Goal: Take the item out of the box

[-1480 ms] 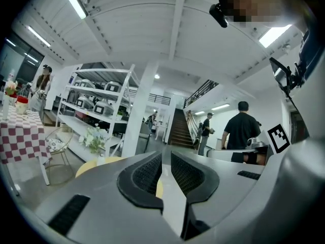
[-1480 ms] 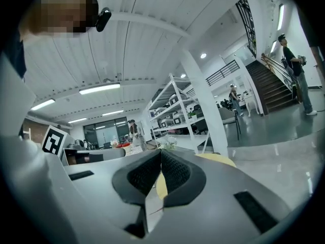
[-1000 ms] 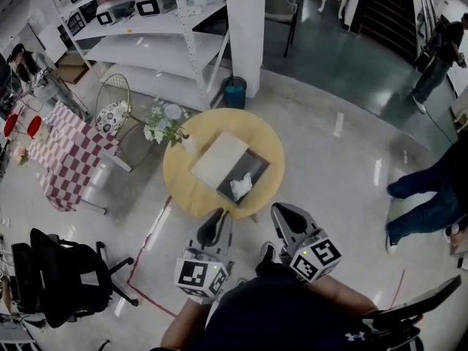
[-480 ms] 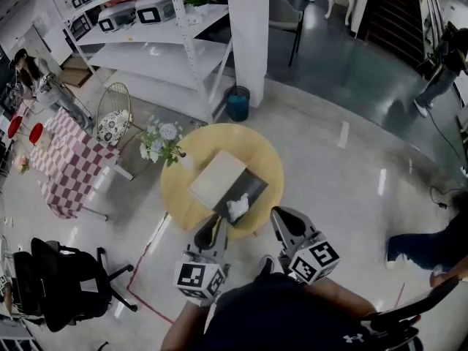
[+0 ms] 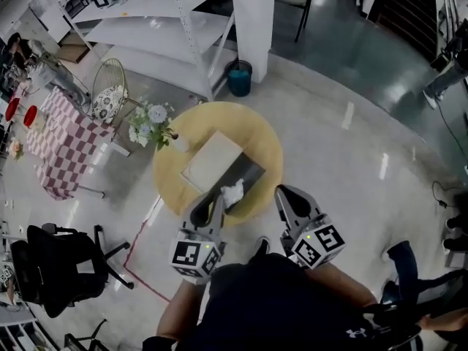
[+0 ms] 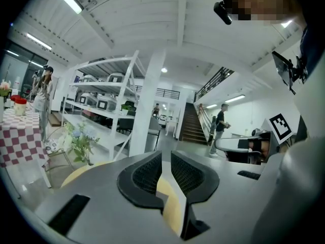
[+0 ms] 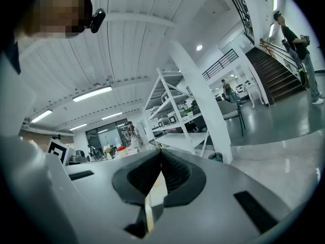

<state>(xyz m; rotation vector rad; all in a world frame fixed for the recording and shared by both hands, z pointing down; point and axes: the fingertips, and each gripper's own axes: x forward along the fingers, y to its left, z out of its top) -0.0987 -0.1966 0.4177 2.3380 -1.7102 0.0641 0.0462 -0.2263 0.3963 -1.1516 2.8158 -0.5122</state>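
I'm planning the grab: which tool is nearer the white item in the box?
Left. The left tool hangs close beside the white item, on its left; the right tool is clearly farther, off to its right.

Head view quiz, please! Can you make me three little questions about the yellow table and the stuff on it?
1. True or false: the white crumpled item lies in the dark box.
2. Pick one: what shows at the left edge of the round yellow table? A) flowers B) a lamp C) a teapot
3. Fill in: the gripper nearer the item is the ___ one.

Key: 1 true. 2 A. 3 left; the left gripper is nearer.
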